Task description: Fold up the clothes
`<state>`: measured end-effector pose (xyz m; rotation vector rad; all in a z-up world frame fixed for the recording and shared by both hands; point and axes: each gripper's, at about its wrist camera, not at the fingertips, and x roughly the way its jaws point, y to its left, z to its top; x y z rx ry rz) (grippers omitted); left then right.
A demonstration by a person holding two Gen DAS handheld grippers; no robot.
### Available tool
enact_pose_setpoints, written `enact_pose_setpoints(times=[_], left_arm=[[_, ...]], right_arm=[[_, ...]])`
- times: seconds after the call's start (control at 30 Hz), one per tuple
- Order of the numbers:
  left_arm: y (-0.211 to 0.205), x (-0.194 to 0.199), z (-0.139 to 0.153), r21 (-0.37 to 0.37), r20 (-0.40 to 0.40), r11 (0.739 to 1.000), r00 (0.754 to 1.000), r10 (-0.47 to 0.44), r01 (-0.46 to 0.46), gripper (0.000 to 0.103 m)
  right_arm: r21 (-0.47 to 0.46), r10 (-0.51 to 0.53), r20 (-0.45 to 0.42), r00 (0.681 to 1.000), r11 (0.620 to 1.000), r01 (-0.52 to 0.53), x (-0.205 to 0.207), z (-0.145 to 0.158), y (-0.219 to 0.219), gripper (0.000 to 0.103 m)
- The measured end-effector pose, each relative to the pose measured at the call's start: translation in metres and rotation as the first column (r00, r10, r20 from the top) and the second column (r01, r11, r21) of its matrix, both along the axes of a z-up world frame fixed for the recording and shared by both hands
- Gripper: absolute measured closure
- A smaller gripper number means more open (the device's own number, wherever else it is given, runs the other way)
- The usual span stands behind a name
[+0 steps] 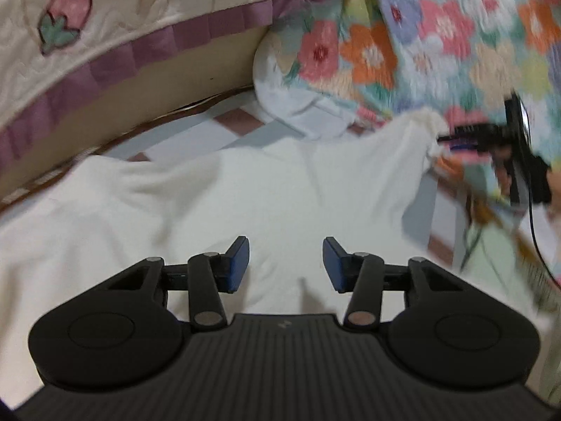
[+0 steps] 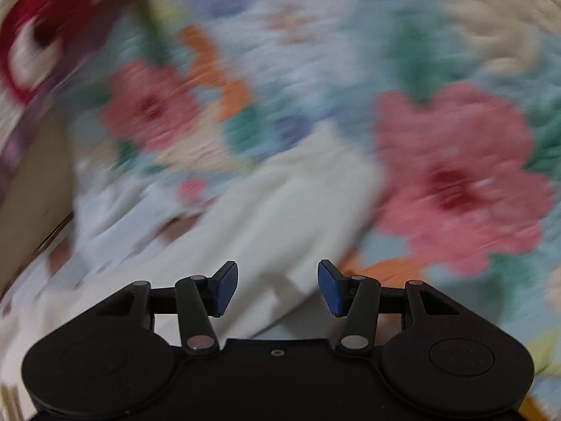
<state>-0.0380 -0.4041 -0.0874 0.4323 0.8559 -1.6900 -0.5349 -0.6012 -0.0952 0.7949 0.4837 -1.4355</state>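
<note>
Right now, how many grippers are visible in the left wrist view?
2. The left gripper sits bottom centre, open over the white garment; the right gripper is at the right edge by the garment's corner.

Plain cream-white fleece garment (image 1: 245, 189), no print. Quilted floral blanket (image 1: 438, 35): pink, orange, lilac flowers on pale blue-green. Cream quilted cover (image 1: 115, 17): pink strawberry appliqué, purple striped border. Sheet (image 1: 196, 137) checked white, grey, dusty pink. Black grippers, blue pads (image 1: 238, 263).

Left gripper (image 1: 285, 263) hovers low over the white garment (image 1: 245, 189), jaws wide apart. Right gripper (image 2: 277, 287) jaws apart at garment's far corner.
</note>
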Motion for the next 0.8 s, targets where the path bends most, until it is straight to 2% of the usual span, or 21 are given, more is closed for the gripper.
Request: enact_pose_setpoints(times=[0.03, 0.1, 0.13, 0.27, 0.33, 0.37, 0.43, 0.5, 0.53, 0.57, 0.67, 0.8], left_arm=[[-0.007, -0.005, -0.005, 0.025, 0.008, 1.0, 1.0, 0.0, 0.0, 0.057], [-0.016, -0.021, -0.015, 0.087, 0.1, 0.996, 0.995, -0.02, 0.011, 0.061], [-0.017, -0.026, -0.019, 0.09, 0.106, 0.996, 0.994, -0.027, 0.017, 0.062], [-0.018, -0.037, -0.033, 0.097, 0.037, 0.994, 0.998, -0.057, 0.053, 0.062], [-0.019, -0.046, -0.036, 0.081, 0.066, 0.993, 0.994, -0.092, 0.086, 0.062], [-0.019, -0.05, -0.036, 0.072, 0.079, 0.992, 0.991, -0.109, 0.103, 0.062], [-0.02, -0.056, -0.037, 0.056, 0.094, 0.99, 0.987, -0.134, 0.129, 0.062], [-0.021, -0.057, -0.039, 0.047, 0.088, 0.99, 0.987, -0.135, 0.131, 0.062], [-0.023, -0.056, -0.041, 0.048, 0.076, 0.991, 0.989, -0.129, 0.125, 0.062], [-0.024, -0.054, -0.042, 0.049, 0.061, 0.992, 0.991, -0.121, 0.118, 0.062], [-0.027, -0.05, -0.044, 0.038, 0.03, 0.993, 0.994, -0.109, 0.108, 0.062], [-0.029, -0.049, -0.048, 0.035, 0.026, 0.994, 0.994, -0.104, 0.103, 0.062]], right_arm=[[-0.022, -0.002, -0.064, 0.998, 1.0, 0.001, -0.002, 0.001, -0.002, 0.047], [-0.065, -0.01, -0.184, 0.983, 0.998, -0.002, -0.007, 0.003, -0.006, 0.047], [-0.068, -0.013, -0.188, 0.982, 0.998, 0.0, -0.006, -0.002, -0.011, 0.047], [-0.08, -0.032, -0.186, 0.982, 0.997, 0.018, -0.004, -0.017, -0.033, 0.047], [-0.075, -0.054, -0.176, 0.983, 0.996, 0.042, 0.0, -0.023, -0.044, 0.046], [-0.062, -0.08, -0.184, 0.98, 0.996, 0.07, -0.001, -0.028, -0.046, 0.04], [-0.033, -0.142, -0.152, 0.978, 0.99, 0.139, -0.004, -0.039, -0.058, 0.035], [-0.048, -0.181, -0.087, 0.98, 0.983, 0.177, -0.005, -0.045, -0.062, 0.033], [-0.053, -0.164, -0.073, 0.984, 0.986, 0.161, -0.003, -0.044, -0.063, 0.042], [-0.061, -0.147, -0.063, 0.987, 0.988, 0.143, -0.001, -0.043, -0.064, 0.09], [-0.146, -0.072, -0.141, 0.987, 0.988, 0.052, 0.017, -0.017, -0.058, 0.091], [-0.208, -0.047, -0.233, 0.971, 0.978, -0.003, 0.018, 0.013, -0.058, 0.092]])
